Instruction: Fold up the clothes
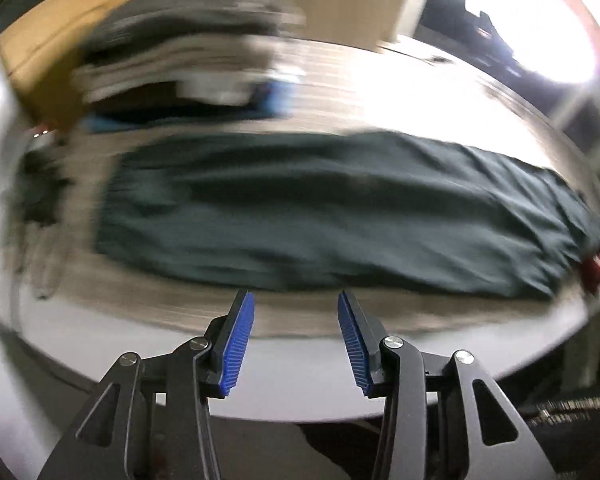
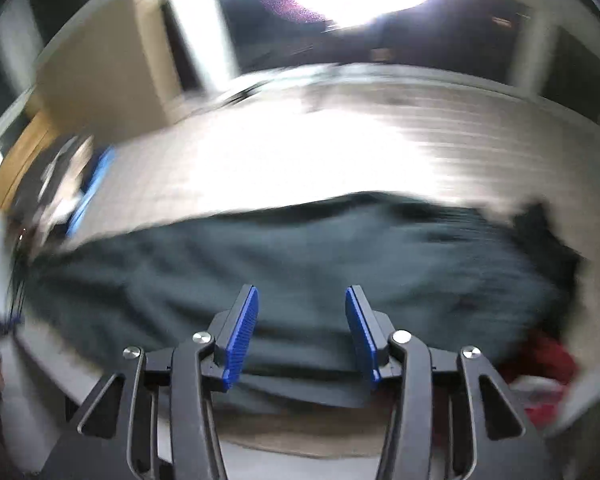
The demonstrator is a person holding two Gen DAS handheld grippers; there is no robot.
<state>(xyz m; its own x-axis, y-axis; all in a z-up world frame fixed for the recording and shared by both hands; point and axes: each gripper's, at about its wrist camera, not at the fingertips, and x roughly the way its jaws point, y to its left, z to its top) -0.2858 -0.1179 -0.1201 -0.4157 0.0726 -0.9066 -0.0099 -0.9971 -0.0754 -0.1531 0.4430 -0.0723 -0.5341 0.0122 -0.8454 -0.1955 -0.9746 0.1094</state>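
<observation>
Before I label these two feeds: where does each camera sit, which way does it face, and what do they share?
Left wrist: on the left tool, facing forward across the long dark green garment toward a blurred stack of folded clothes; its open blue-padded fingers show.
Right wrist: on the right tool, over the same garment, facing the bright window; open fingers show.
Shared: the garment, the striped beige surface, the clothes stack.

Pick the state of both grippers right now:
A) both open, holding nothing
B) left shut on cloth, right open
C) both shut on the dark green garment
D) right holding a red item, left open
A: the left gripper and the right gripper both show their blue pads spread apart with nothing between them, while the dark green garment lies spread out on the table ahead of them.
</observation>
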